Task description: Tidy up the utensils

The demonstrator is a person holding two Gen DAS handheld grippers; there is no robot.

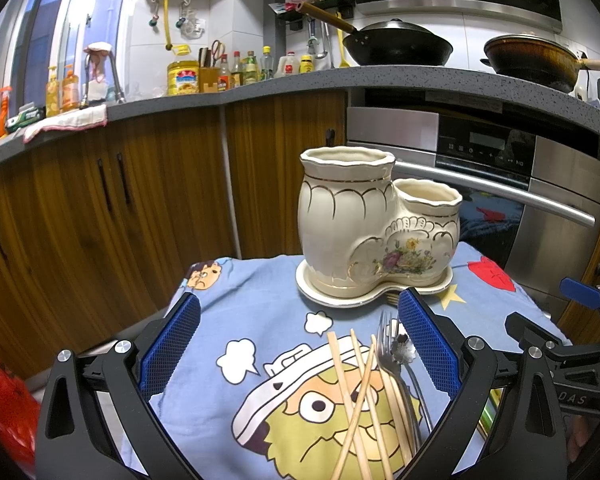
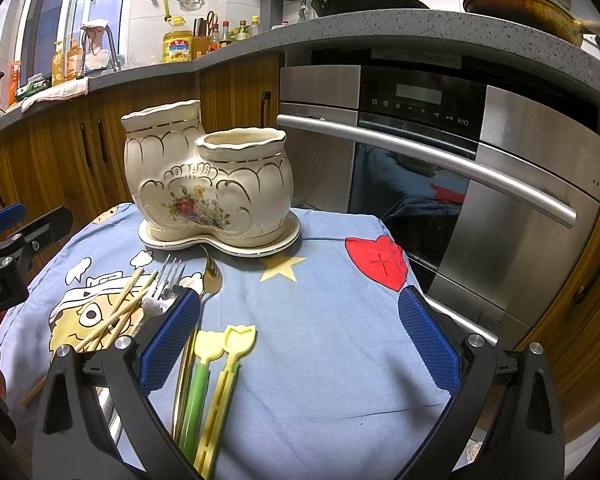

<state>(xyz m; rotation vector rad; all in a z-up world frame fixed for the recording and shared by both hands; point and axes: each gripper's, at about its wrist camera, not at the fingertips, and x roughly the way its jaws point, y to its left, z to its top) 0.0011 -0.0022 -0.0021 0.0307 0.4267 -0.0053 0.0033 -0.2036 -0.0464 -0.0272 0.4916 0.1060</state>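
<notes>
A cream ceramic two-pot utensil holder (image 1: pixel 376 232) (image 2: pixel 208 184) stands on its saucer at the far side of a small table covered by a blue cartoon cloth (image 1: pixel 260 320) (image 2: pixel 332 340). Both pots look empty. Several wooden chopsticks (image 1: pixel 360 408) (image 2: pixel 116 316), a silver fork (image 1: pixel 388 344) (image 2: pixel 168 276) and a gold spoon (image 2: pixel 212 276) lie on the cloth. Two yellow-and-green plastic utensils (image 2: pixel 216 376) lie beside them. My left gripper (image 1: pixel 298 344) is open over the chopsticks and fork. My right gripper (image 2: pixel 298 336) is open, its left finger next to the plastic utensils.
A steel oven (image 2: pixel 460 168) with a long bar handle stands just behind the table. Wooden cabinets (image 1: pixel 100 208) are to the left. The grey counter (image 1: pixel 260 80) above holds bottles, a wok and a pan. The right gripper's body (image 1: pixel 560 360) shows at the left wrist view's right edge.
</notes>
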